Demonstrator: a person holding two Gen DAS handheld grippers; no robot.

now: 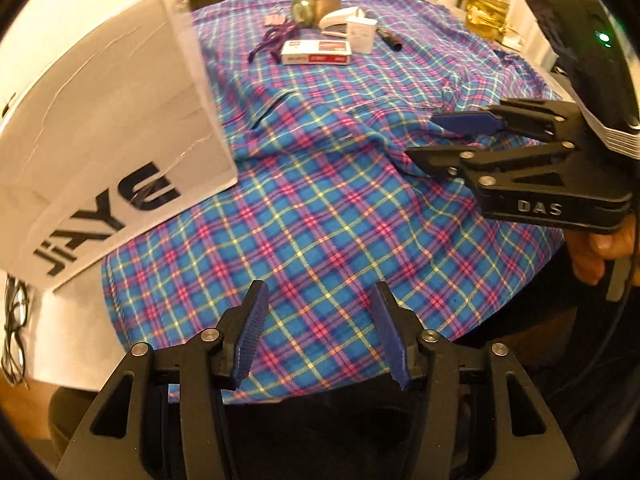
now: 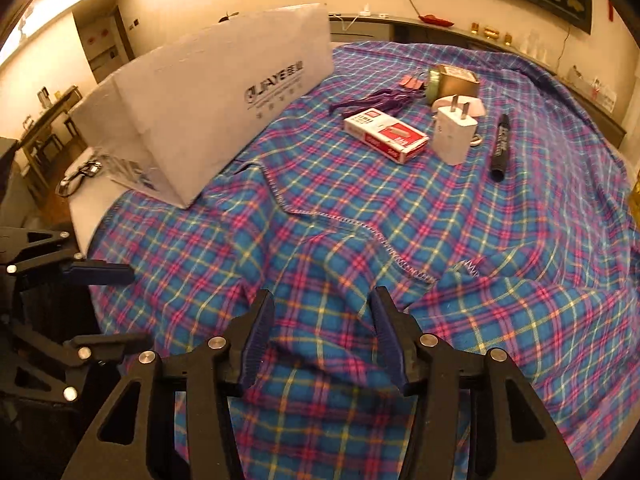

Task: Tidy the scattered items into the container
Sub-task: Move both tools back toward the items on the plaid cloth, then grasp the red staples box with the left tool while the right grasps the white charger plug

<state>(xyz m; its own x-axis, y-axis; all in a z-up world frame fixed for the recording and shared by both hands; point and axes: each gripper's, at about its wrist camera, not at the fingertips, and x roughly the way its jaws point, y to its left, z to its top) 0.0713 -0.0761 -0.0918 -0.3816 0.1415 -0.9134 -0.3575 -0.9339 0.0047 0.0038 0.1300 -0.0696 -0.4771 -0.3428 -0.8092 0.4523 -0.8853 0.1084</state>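
The scattered items lie in a cluster at the far end of the plaid blanket (image 2: 320,208): a red-and-white small box (image 2: 386,134), a white charger plug (image 2: 454,134), a black marker (image 2: 500,148), a purple cord (image 2: 376,100), a green tape roll (image 2: 434,82) and pink clips (image 2: 412,80). The white cardboard box (image 2: 224,100) stands on the left. My right gripper (image 2: 322,300) hangs open over the near folds, nothing between its fingers. My left gripper (image 1: 320,300) is open and empty too, near the blanket's front edge, with the cardboard box (image 1: 100,120) at its left.
A tan box (image 2: 458,78) and a white rounded object (image 2: 460,104) sit among the items. Keys (image 2: 80,174) lie on the bare white surface beside the cardboard box. A low shelf with ornaments (image 2: 492,34) runs behind the bed. A hand (image 1: 600,252) holds the right gripper (image 1: 424,138).
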